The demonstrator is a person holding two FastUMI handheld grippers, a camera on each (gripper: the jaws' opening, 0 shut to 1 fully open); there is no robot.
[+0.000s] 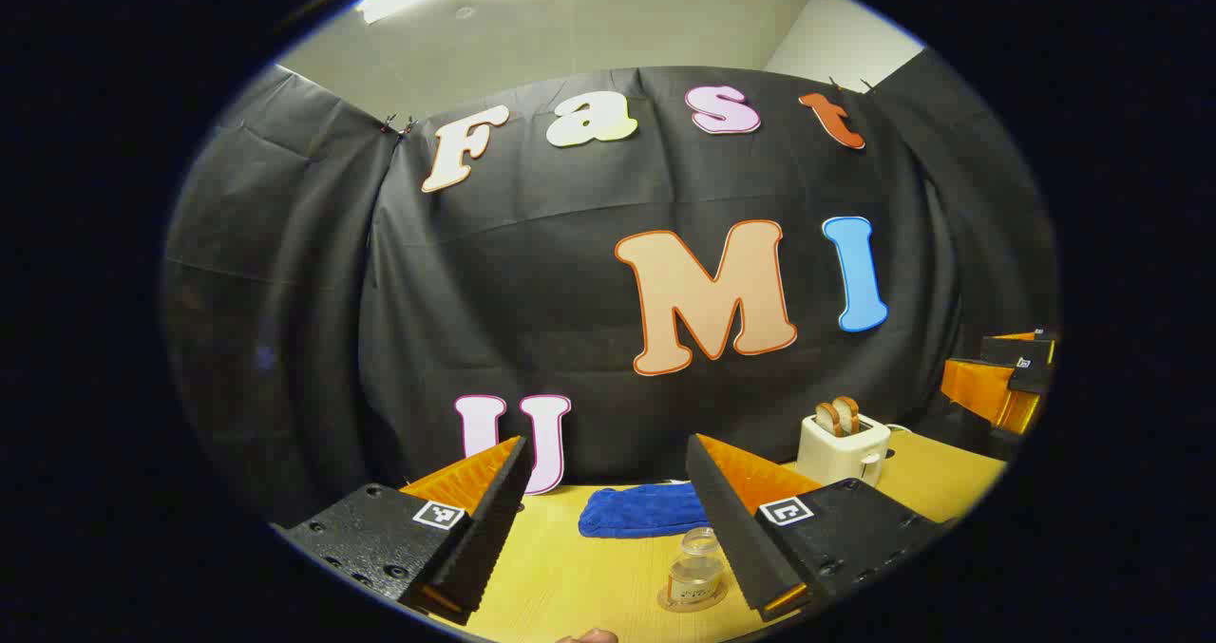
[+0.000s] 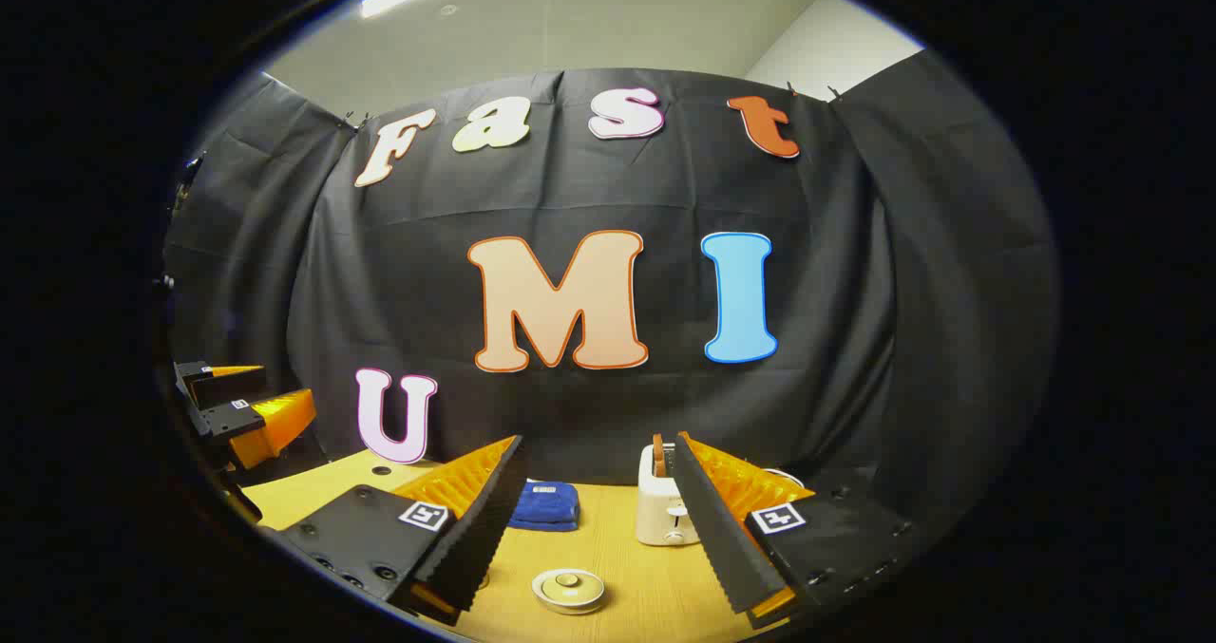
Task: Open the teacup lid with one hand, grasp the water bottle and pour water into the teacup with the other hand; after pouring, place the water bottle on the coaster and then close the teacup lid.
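My view of the table, front to back

On the table [image 1: 570, 576] I see the bottle [image 1: 696, 572] standing on a coaster [image 1: 692, 601] nearest me, a folded cloth [image 1: 641, 510] behind it by the wall, and a toaster [image 1: 843, 445] farther right; through the right gripper view the lidded teacup [image 2: 568, 589] sits in front, cloth behind left, toaster behind right

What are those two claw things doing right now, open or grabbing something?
Left gripper: open, holding nothing, above the table with the small clear bottle ahead.
Right gripper: open, holding nothing, with the lidded teacup ahead.
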